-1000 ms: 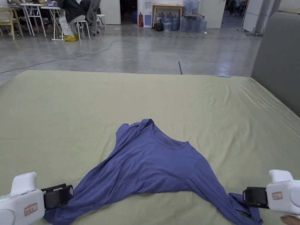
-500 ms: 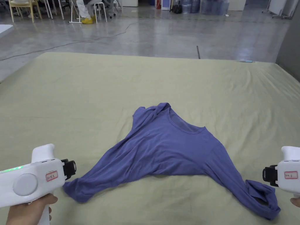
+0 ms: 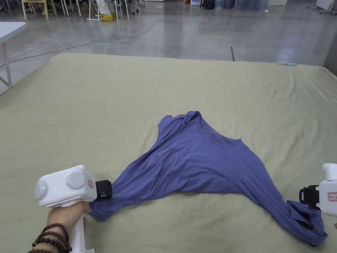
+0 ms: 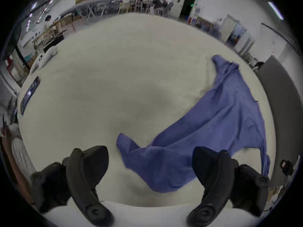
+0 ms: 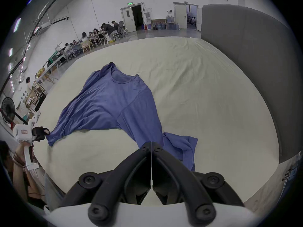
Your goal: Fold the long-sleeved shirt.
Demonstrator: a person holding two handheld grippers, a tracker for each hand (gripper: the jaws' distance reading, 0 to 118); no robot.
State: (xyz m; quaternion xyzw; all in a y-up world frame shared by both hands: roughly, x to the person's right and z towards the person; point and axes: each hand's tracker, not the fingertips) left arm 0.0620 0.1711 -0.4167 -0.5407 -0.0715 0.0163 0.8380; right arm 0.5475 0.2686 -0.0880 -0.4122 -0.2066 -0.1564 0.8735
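Note:
A blue long-sleeved shirt lies front up on the pale green sheet, collar away from me and both sleeves spread toward me. My left gripper is at the end of the left sleeve. In the left gripper view its jaws stand wide open, and the sleeve end lies on the sheet between them. My right gripper hovers beside the crumpled right sleeve end. In the right gripper view its jaws are pressed together above that sleeve, with no fabric seen between them.
A grey padded panel runs along the sheet's right side. A dark flat device lies near the sheet's far left edge. A white table stands off the left corner. People sit at tables across the floor.
The camera has tilted down. My left gripper has turned and moved in to the left sleeve end. The right gripper stays beside the right sleeve.

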